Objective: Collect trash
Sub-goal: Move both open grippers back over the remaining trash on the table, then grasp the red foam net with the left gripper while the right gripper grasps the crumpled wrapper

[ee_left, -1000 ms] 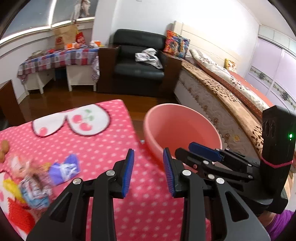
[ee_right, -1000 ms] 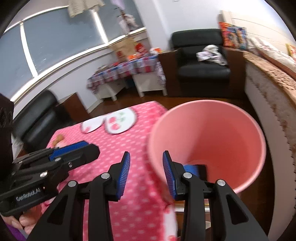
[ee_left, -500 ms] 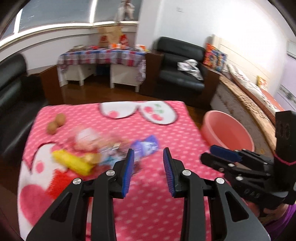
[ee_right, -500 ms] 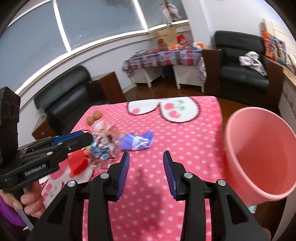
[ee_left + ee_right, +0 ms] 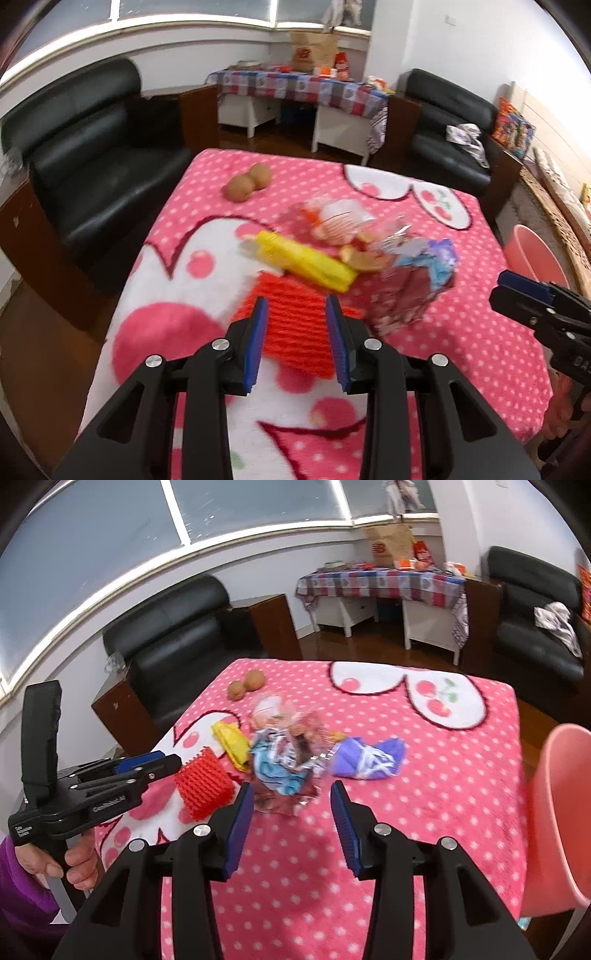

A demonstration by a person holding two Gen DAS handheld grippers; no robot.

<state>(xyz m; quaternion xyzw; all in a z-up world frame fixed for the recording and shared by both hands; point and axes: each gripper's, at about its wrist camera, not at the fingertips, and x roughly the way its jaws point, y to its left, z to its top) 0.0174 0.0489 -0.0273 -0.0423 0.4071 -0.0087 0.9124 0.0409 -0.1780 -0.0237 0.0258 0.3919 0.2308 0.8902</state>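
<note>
A pile of trash lies mid-table on a pink polka-dot cloth (image 5: 480, 332): a red mesh piece (image 5: 295, 325) (image 5: 205, 788), a yellow wrapper (image 5: 306, 264) (image 5: 231, 744), crumpled foil and clear wrappers (image 5: 413, 280) (image 5: 284, 764), and a purple wrapper (image 5: 365, 758). My left gripper (image 5: 297, 339) is open and empty just above the red mesh; it also shows in the right wrist view (image 5: 147, 764). My right gripper (image 5: 291, 819) is open and empty in front of the foil wrappers. The pink bin (image 5: 557, 812) (image 5: 532, 254) stands off the table's right edge.
Two brown round fruits (image 5: 247, 181) (image 5: 245, 685) lie at the far side of the cloth. A black sofa (image 5: 92, 155) stands to the left, a black armchair (image 5: 454, 129) and a checked side table (image 5: 303, 88) behind.
Both grippers have swung left from the pink bin to the trash pile. The left now hovers over the red mesh, the right faces the foil wrappers. Both stay open.
</note>
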